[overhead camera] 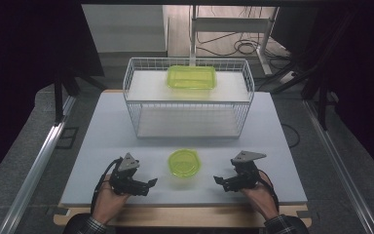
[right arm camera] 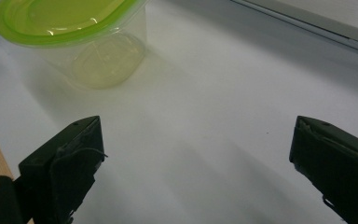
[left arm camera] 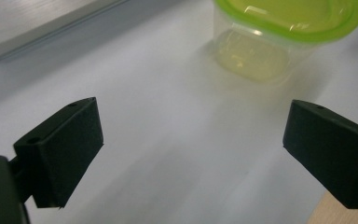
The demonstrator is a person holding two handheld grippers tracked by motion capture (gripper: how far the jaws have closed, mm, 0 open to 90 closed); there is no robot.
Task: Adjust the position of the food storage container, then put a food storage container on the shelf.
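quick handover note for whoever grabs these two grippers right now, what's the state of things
Left gripper: jaws open, nothing between them, resting low on the white table, left of the round clear plastic tub with the lime-green lid.
Right gripper: jaws open, empty, on the tub's right side.
Round tub: upright, lid on, at the table's near edge between the two grippers, touched by neither.
Rectangular lime-green lidded container: lies on the upper shelf of the white wire rack at the far side of the table.
Done: the rectangular container is on the rack.
Left: probably the round tub, which nothing grips yet; the rack's lower shelf is free.
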